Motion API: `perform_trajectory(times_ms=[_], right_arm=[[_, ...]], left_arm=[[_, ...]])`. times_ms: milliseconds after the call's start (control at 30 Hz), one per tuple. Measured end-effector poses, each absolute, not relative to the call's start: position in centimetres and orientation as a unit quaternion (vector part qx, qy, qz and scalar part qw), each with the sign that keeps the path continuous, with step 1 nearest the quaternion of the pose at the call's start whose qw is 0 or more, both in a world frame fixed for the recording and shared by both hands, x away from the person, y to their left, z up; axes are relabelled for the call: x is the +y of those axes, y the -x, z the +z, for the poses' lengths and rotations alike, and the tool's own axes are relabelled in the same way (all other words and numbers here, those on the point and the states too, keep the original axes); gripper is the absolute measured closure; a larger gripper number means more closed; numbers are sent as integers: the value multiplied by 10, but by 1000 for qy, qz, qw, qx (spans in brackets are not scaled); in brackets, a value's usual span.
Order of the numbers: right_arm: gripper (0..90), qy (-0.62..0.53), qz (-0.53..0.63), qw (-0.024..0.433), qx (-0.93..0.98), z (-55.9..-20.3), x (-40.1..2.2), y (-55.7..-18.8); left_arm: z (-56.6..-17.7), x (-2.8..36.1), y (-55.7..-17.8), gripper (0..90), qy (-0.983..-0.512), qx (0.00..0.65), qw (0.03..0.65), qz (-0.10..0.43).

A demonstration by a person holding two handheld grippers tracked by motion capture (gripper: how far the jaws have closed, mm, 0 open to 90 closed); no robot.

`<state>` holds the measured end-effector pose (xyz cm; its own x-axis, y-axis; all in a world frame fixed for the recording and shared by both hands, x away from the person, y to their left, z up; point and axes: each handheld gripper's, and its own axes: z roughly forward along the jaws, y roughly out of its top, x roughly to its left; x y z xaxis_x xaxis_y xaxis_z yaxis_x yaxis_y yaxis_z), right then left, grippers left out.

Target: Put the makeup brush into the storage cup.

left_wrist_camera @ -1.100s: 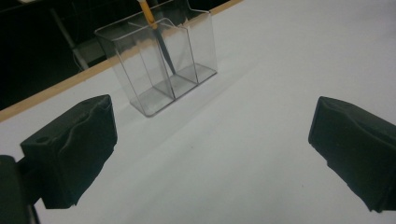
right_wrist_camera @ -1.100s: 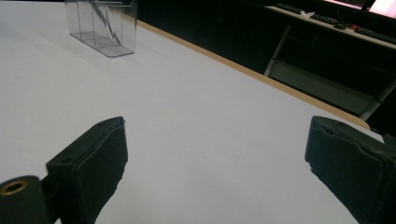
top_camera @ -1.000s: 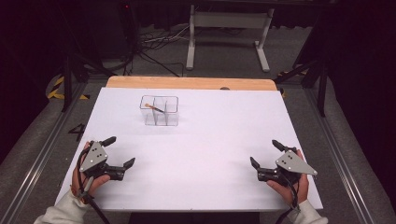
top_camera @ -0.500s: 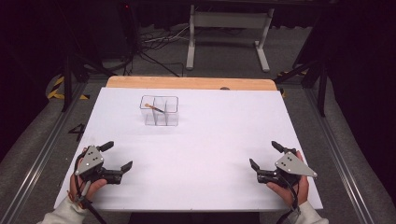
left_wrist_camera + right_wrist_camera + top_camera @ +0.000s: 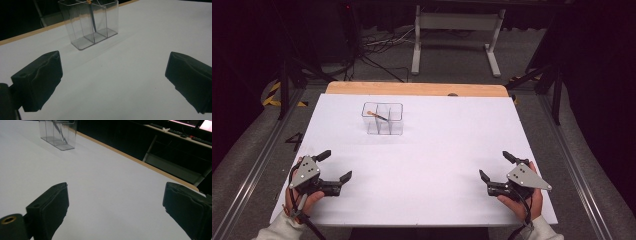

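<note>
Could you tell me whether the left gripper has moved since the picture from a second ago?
Yes. In the high view the left gripper has drawn back toward the table's near edge, farther from the clear container, which sits where it was.

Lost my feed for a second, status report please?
Left gripper open, right gripper open, both low near table edge. Pencil standing tilted in clear holder. White table between, nothing in the way.

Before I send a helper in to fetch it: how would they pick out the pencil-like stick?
On the white table, look toward the far edge, left of centre, for the clear plastic organizer with upright compartments. The stick leans tilted inside it, thin and dark with an orange-tan tip, the organizer's one visible item.
</note>
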<state>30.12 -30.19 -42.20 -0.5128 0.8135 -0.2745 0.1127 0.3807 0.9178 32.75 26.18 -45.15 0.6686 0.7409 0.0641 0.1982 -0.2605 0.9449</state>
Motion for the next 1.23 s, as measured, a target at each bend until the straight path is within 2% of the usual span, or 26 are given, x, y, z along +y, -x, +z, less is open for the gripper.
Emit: perform_trajectory(times_ms=[1233], right_arm=[[71,-320,464,385,731,-421,-306,-301]], left_arm=[[-451,262,-329,26,-749,317,518,265]])
